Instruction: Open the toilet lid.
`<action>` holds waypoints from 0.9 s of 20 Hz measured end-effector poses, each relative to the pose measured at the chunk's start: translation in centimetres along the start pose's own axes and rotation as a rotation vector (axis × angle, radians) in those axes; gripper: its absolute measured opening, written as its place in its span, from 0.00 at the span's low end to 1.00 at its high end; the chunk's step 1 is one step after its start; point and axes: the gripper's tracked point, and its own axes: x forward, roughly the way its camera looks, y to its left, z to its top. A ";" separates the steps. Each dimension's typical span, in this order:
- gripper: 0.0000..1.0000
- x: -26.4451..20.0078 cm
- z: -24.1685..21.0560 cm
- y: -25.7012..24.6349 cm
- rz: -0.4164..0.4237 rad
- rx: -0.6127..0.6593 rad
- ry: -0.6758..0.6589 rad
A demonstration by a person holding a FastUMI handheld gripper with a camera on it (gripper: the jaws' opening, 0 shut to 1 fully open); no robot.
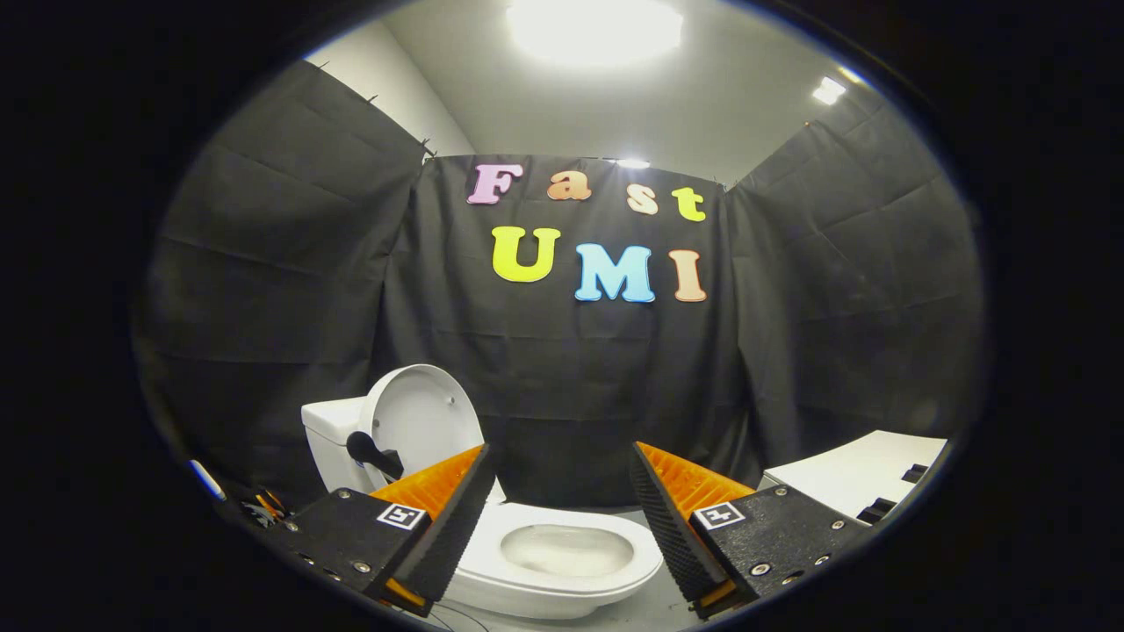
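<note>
A white toilet [562, 562] stands on the floor just ahead of my fingers, its bowl showing between them. The round white lid [421, 421] stands upright, leaning back against the white tank [329, 434] beyond my left finger. A black handle [369, 452] sticks out at the lid's lower left. My gripper [558, 478] is open, held above the bowl, with a wide gap and nothing between its fingers. The left finger covers part of the bowl's near left rim.
Black cloth walls close the booth on three sides behind the toilet. A white cabinet or counter [856, 478] with dark slots stands beyond my right finger. A few small items [255, 505] lie on the floor left of the tank.
</note>
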 end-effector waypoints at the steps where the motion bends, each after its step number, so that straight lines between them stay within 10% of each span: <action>1: 0.95 -0.1 0.0 0.1 0.003 -0.002 -0.001; 18: 0.95 -0.6 -0.2 -0.9 -0.016 0.020 -0.003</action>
